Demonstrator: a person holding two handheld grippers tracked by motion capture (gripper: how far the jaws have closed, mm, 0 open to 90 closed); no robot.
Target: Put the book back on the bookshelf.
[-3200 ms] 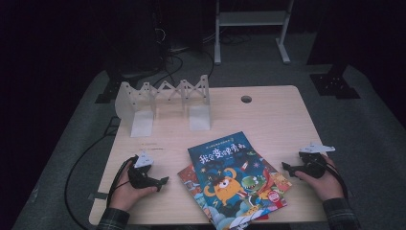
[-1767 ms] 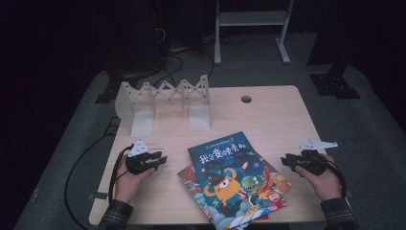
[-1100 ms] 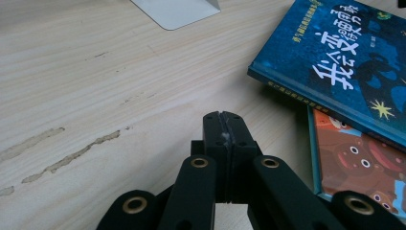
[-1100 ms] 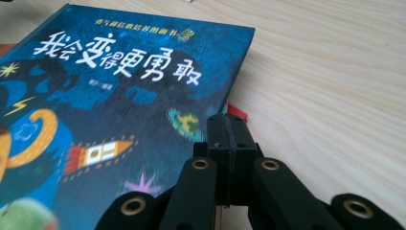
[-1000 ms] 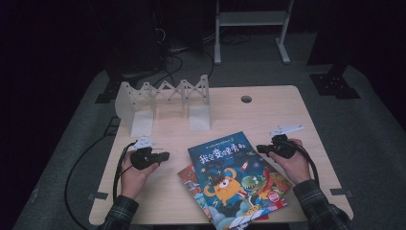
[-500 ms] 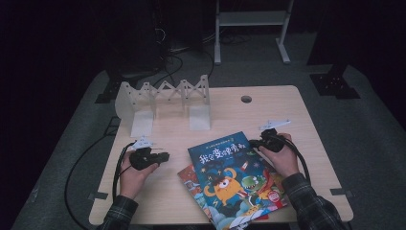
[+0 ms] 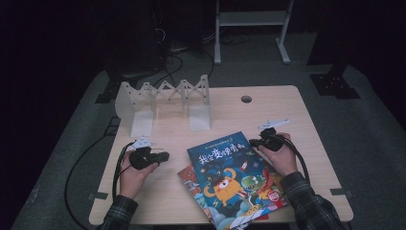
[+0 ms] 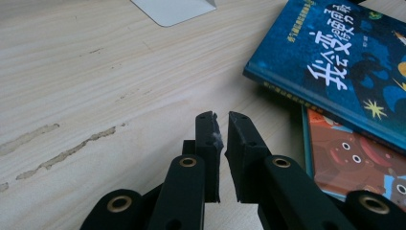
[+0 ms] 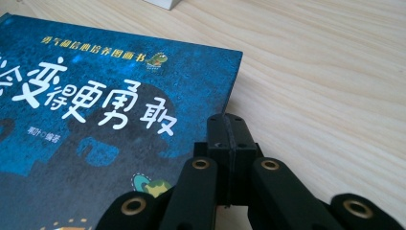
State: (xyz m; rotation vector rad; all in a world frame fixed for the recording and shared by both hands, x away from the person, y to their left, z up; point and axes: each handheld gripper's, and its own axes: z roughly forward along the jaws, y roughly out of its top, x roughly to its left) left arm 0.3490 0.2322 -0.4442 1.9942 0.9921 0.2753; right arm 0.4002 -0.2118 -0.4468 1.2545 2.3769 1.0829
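The table is a pale wooden top with a light grain, rounded corners and a small round cable hole near its far edge; in the left gripper view the wood shows a few scuffed, darker streaks. It stands on grey carpet in a dark room, where the legs of a white metal frame rise behind it and black cables lie on the floor. At the far left of the top stands a white folding rack with zigzag links between upright plates. A blue picture book with white Chinese characters and an orange monster on its cover lies toward the near edge, slightly turned, on top of a red-orange book whose corner sticks out at its left. The left gripper rests low over bare wood just to the left of the books, apart from them; its jaws are drawn nearly together with only a thin slit between the pads, and nothing is held in them. The right gripper sits at the far right corner of the blue picture book, its jaws pressed fully together and empty, their tips just above or on the cover's edge near the corner; whether they touch the cover I cannot tell. Each gripper's black cable trails back along the person's plaid sleeve.
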